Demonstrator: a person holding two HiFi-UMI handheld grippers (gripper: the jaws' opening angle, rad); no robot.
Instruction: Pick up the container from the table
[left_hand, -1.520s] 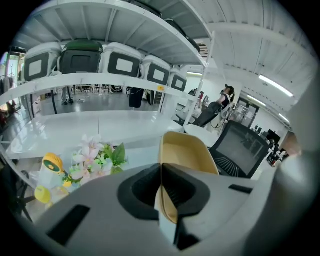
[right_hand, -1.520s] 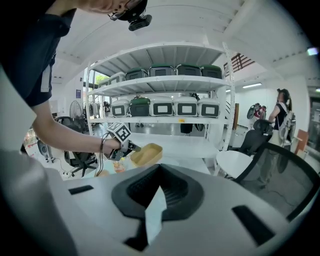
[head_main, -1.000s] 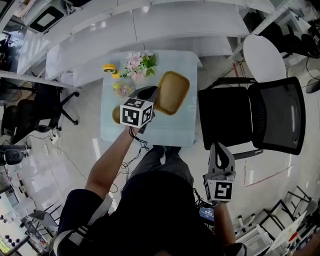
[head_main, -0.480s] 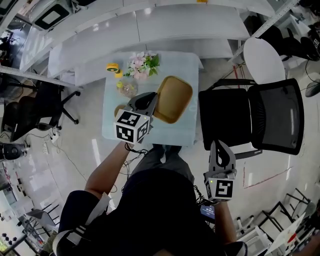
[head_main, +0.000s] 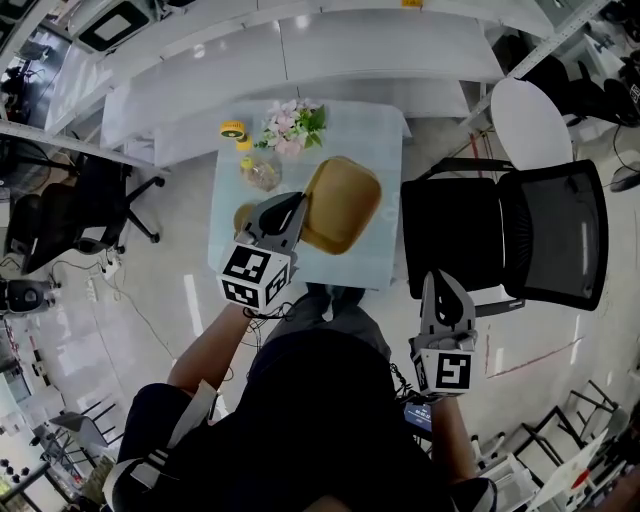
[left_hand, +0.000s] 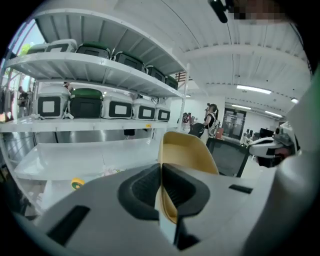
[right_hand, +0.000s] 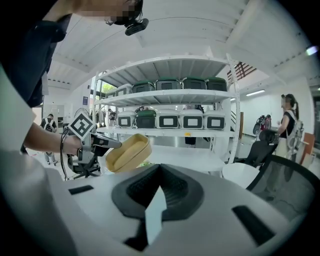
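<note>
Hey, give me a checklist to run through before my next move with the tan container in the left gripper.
1. Left gripper shut on the container rim: ok.
2. Container off the table: ok, the right gripper view shows it in the air.
3. Container level: not ok, it tilts.
4. Container empty: ok, nothing seen inside.
5. Right gripper shut, empty, away from the table: ok.
6. Flowers apart from the container: ok.

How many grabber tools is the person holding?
2. The left gripper holds the tan container over the table; the right gripper, empty, is beside the black chair. No others visible.
</note>
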